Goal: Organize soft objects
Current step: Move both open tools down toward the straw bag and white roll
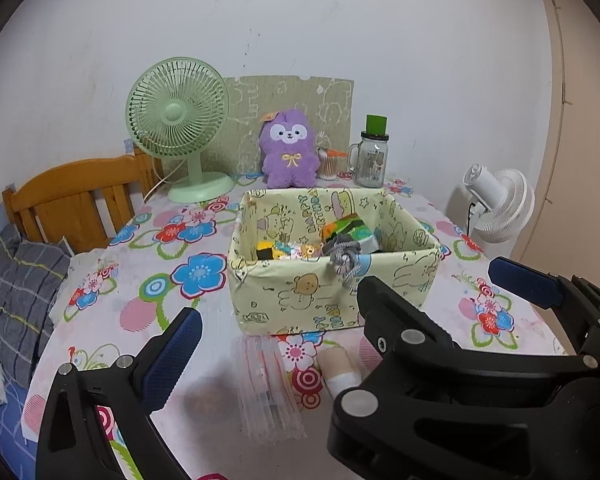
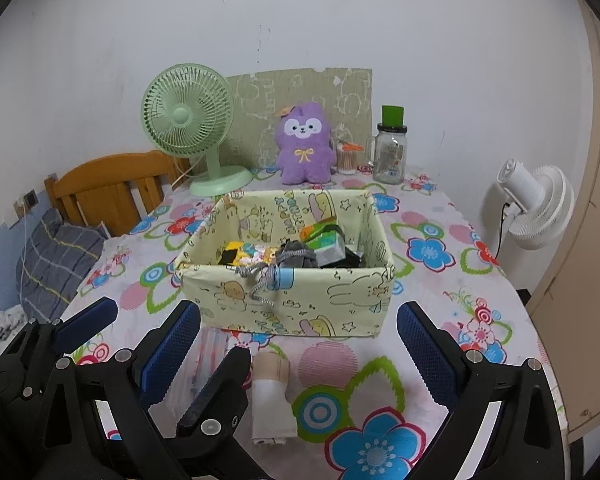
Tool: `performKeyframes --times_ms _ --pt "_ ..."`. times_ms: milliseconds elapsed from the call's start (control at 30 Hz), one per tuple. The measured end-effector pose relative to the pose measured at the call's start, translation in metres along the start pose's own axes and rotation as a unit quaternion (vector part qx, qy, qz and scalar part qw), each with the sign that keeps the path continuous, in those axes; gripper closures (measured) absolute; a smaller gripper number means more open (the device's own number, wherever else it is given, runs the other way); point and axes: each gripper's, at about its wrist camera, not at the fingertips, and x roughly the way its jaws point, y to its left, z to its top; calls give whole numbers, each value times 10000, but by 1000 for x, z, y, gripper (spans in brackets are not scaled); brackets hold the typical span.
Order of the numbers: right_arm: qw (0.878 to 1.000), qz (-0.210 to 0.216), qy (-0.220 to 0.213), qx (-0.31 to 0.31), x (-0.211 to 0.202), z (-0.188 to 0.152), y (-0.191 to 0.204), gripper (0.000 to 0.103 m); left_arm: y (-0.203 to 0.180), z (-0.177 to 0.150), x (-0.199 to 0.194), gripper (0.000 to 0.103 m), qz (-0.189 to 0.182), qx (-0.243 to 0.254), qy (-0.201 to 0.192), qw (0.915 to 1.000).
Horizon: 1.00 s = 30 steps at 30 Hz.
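Left gripper (image 1: 274, 356): fingers spread wide, nothing between them, hovering above the clear plastic packet (image 1: 269, 390) on the floral tablecloth (image 1: 112, 320). Right gripper (image 2: 298, 344): also spread wide, empty, poised over the rolled beige-and-white cloth (image 2: 271, 398), not touching it. Both items lie just in front of the yellow fabric box (image 2: 288, 304), which contains assorted soft items; a grey cord (image 2: 260, 280) hangs over its front wall. Purple plush toy (image 2: 305, 144) stands behind the box, well apart.

Dim even indoor light, soft shadows, strong fisheye warp, dark corners
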Motion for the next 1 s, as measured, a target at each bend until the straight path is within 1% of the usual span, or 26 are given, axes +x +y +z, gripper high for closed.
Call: performKeyframes --times_ms 300,567,833,1000 --pt "9999 24 141 4 14 -8 3 3 5 -8 12 1 -28 23 137 9999" --pt "9993 113 341 39 34 -14 6 3 10 -14 26 2 31 60 308 9995" --pt "9983 114 570 5 54 -21 6 3 15 -21 44 3 -3 -34 554 9985" --pt "9973 98 724 1 66 -24 7 3 17 -25 53 8 18 -47 688 9976"
